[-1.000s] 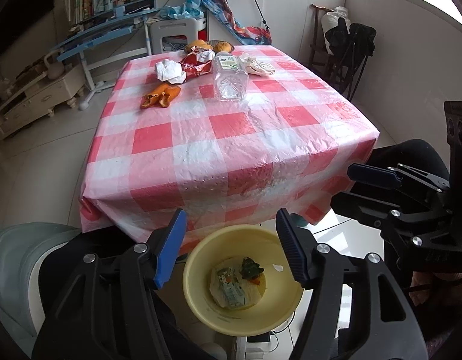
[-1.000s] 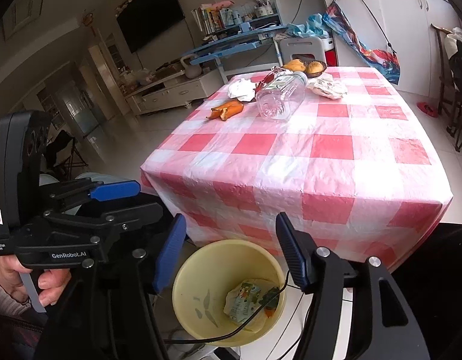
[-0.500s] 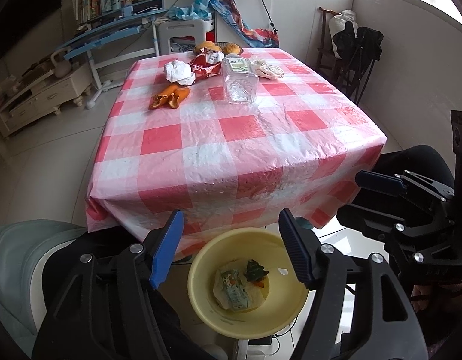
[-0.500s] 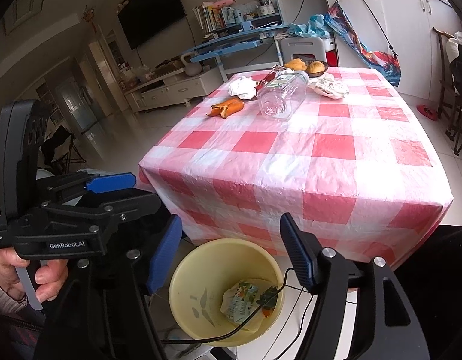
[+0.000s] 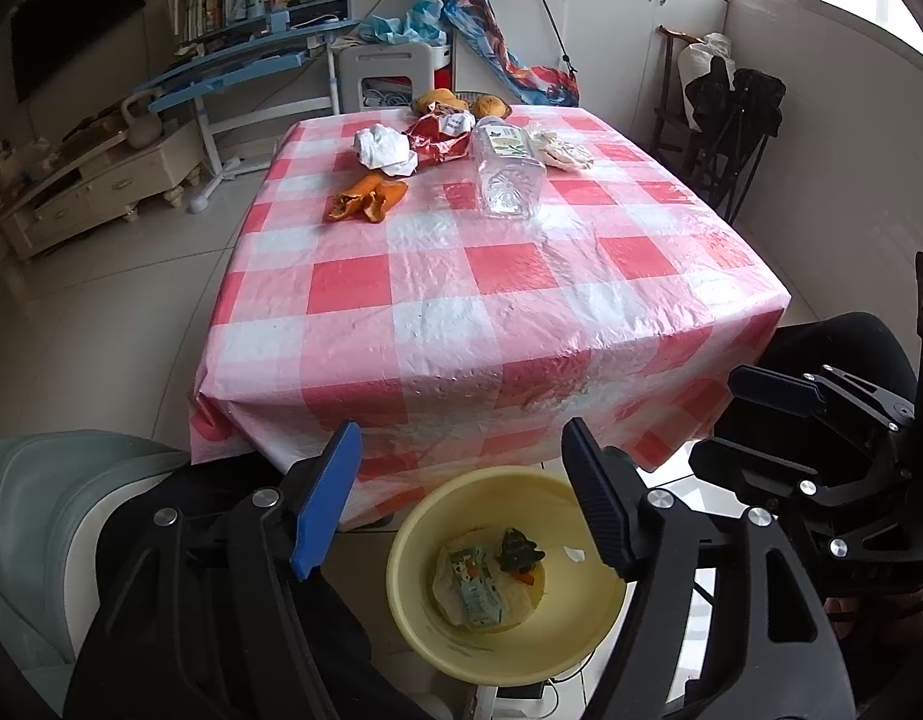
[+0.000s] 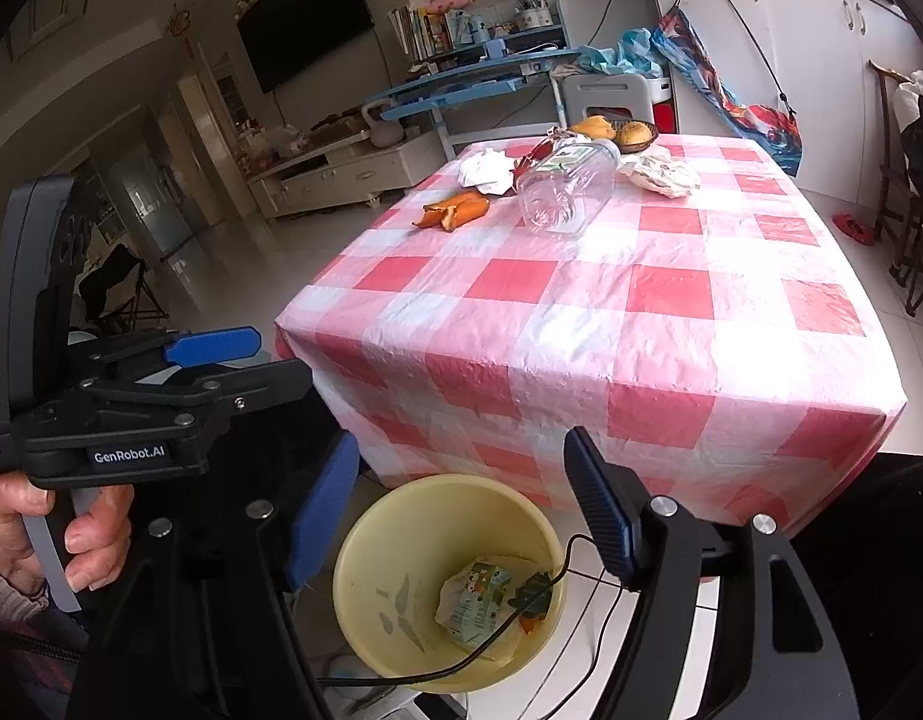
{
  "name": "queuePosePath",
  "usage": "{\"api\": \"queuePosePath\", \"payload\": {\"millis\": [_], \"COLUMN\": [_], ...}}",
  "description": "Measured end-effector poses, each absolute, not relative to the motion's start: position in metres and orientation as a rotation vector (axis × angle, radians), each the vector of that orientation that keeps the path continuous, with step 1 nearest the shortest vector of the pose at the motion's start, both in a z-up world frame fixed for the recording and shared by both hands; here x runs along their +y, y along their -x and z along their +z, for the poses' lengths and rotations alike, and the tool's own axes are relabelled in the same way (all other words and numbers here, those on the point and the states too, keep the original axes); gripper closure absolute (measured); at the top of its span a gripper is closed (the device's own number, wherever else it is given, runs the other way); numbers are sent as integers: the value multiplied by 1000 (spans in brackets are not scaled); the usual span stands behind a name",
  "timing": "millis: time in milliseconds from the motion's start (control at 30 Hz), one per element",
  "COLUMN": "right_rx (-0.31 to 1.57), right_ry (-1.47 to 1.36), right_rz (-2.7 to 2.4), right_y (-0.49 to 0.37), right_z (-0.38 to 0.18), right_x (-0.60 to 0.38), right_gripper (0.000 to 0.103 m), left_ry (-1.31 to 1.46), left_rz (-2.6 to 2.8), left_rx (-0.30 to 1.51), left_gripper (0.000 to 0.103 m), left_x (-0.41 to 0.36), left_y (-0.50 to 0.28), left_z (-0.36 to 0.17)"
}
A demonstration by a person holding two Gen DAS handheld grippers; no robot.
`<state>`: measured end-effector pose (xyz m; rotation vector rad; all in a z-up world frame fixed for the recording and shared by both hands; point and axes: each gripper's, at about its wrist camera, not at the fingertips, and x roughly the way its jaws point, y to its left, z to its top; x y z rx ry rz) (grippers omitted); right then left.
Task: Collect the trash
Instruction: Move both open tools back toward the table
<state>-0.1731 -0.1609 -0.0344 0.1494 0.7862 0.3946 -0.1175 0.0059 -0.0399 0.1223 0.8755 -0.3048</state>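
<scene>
A yellow bin (image 5: 557, 660) (image 6: 365, 570) stands on the floor below the table's near edge, with a drink carton (image 5: 473, 588) and scraps inside. On the far end of the red-checked table (image 5: 479, 276) lie an orange peel (image 5: 365, 198) (image 6: 452, 210), a crumpled tissue (image 5: 384, 147), a red wrapper (image 5: 443, 135), a clear plastic bottle (image 5: 506, 171) (image 6: 566, 192) and a crumpled paper (image 5: 560, 147). My left gripper (image 5: 461, 504) and right gripper (image 6: 461, 510) are open and empty, above the bin.
A bowl of bread (image 6: 620, 132) sits at the table's far edge. A blue desk (image 5: 239, 66) and a white stool (image 5: 389, 75) stand behind the table. Chairs (image 5: 731, 120) stand at the right wall. A black cable (image 6: 521, 618) crosses the bin.
Both grippers have drifted slightly, so the table and bin have shifted a little in view. Nothing was taken hold of or let go.
</scene>
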Motion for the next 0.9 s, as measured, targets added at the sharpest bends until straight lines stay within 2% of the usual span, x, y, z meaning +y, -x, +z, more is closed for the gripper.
{"api": "queuePosePath", "payload": {"millis": [567,900], "right_rx": [777,738], "right_ry": [-148,-170], "right_rz": [399,385], "right_y": [166,110], "right_z": [-32,-13], "right_x": [-158,-156], "right_gripper": [32,31], "left_ry": [-37,20], "left_rz": [-193,-139], "left_rx": [840,834], "left_gripper": [34,34], "left_x": [34,48], "left_y": [88,34], "left_z": [-32,-32]}}
